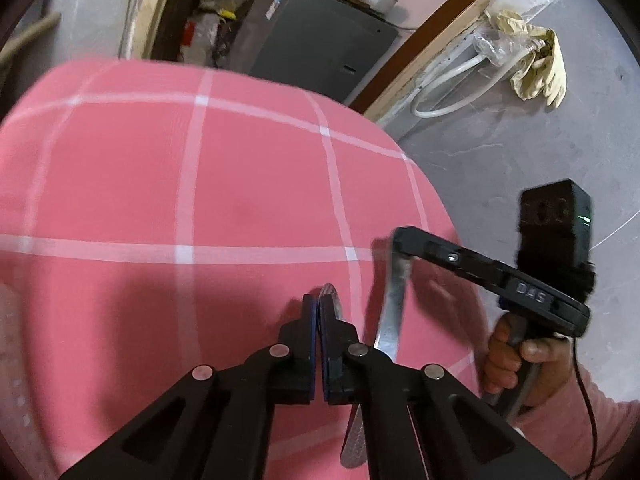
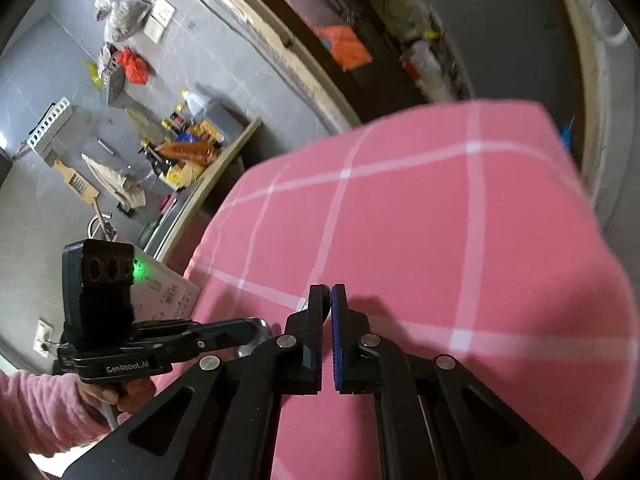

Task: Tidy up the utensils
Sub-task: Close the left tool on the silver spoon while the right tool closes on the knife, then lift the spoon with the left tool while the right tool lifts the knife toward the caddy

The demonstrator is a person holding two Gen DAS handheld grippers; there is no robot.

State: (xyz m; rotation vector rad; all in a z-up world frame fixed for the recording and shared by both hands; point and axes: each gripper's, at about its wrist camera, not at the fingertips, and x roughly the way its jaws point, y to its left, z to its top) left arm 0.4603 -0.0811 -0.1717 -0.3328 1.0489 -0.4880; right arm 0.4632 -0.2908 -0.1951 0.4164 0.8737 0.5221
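Left tool [image 1: 318, 304]: clamping narrow on the rounded utensil [image 1: 329, 291], pads pressing together with only a sliver of metal between them.
Rounded utensil: poking its curved shiny end up just above the fingertips, running steeply down through the jaws, showing its patterned lower end beneath the tool's linkage near the bottom of the left wrist view.
Right tool [image 2: 328, 298]: closing narrow as well, dark pads nearly meeting; gripping the flat utensil [image 1: 394, 312] at its top end, as the left wrist view is showing.
Flat utensil: hanging down from the right tool's tip as a long, blurred metal strip, dangling just beside the left tool's right finger, over the cloth; whether touching that finger, cannot tell. Showing in the right wrist view only as a small glint beside the left finger.
Tools to each other: hovering near one another over the near corner of the bench, left tool pointing in from the left of the right wrist view with a rounded metal end at its tip.
Bench [image 2: 500, 240]: lying under both tools, wearing a pink cloth with white check lines.
Right hand [image 1: 516, 348]: wrapping around the right tool's handle, with a pink sleeve trailing behind.
Left hand [image 2: 108, 396]: gripping the left tool's handle, likewise in a pink sleeve.
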